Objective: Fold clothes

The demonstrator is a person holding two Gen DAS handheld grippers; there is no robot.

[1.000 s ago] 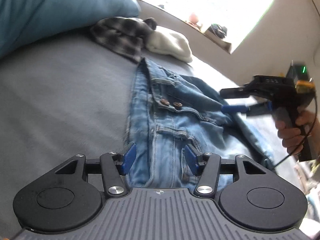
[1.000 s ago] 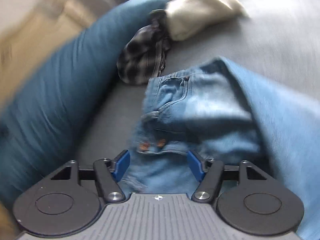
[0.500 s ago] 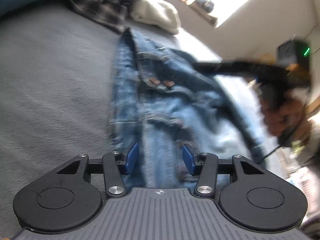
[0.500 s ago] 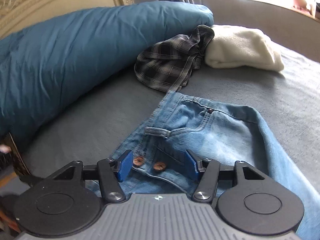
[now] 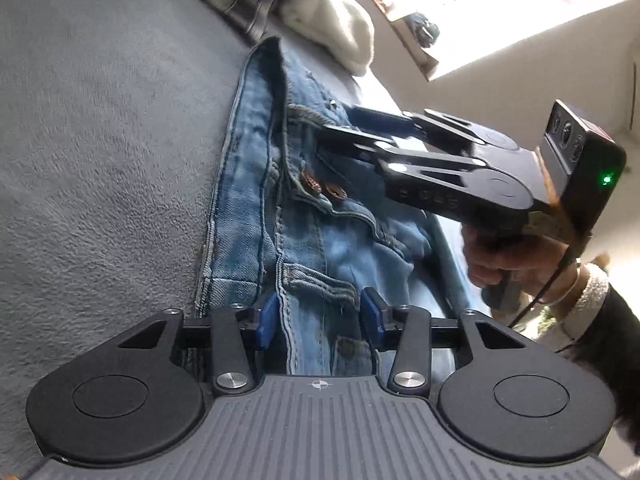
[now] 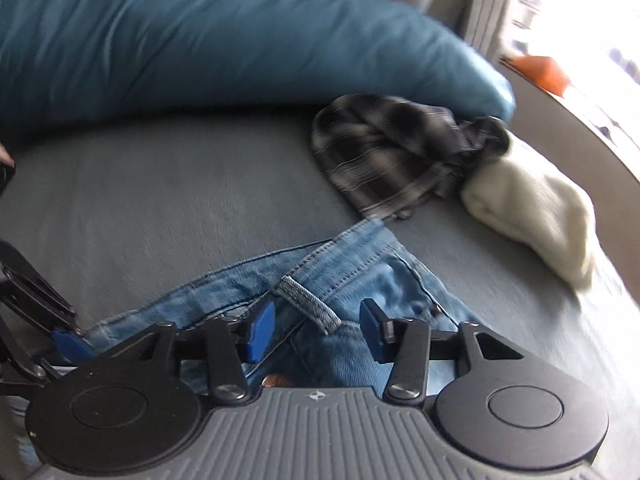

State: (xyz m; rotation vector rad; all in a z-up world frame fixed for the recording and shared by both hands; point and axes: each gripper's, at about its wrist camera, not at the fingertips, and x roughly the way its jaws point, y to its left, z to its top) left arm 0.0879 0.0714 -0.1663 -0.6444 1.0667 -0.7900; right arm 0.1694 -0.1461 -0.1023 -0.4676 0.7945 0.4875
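Left wrist view: left gripper (image 5: 318, 316) sits with fingers parted over the waistband of the jeans (image 5: 304, 240), which lie rumpled on the grey bed (image 5: 100, 140); right gripper (image 5: 340, 124), a second ago off to the side, now reaches over the waistband, fingers apart in its own view (image 6: 318, 334), closing on nothing; a paired grasp looks likely. Beyond lie a plaid garment (image 6: 392, 152) and a cream one (image 6: 532, 216); the trouser legs are cut off, so any fold is unclear.

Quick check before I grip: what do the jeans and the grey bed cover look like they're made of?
The jeans look like light blue washed denim: visible twill weave, heavy stitched seams, belt loops, coppery buttons. The bed cover looks like soft grey fleece or plush, matte with a short fuzzy nap; exact fibre is unclear.
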